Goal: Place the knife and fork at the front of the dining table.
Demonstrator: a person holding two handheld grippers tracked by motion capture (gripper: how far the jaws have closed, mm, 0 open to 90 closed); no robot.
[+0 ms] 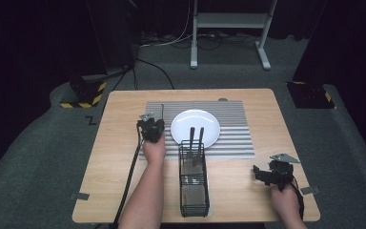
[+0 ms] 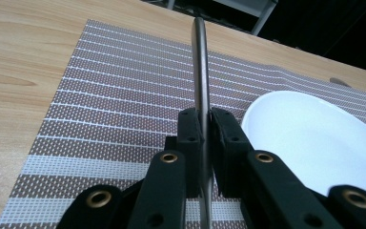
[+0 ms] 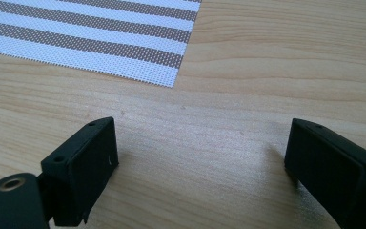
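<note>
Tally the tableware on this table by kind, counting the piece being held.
Plate: 1
Striped placemat: 1
Black wire caddy: 1
Utensils standing in the caddy: 2
Utensil clamped in the left gripper: 1
Total: 6

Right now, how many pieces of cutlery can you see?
3: one clamped in the left hand-held gripper above the placemat; two standing in the wire caddy. More may be hidden inside.

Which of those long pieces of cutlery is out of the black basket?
The metal utensil clamped in the left hand-held gripper, over the striped placemat beside the white plate. Two others stand in the wire basket.
</note>
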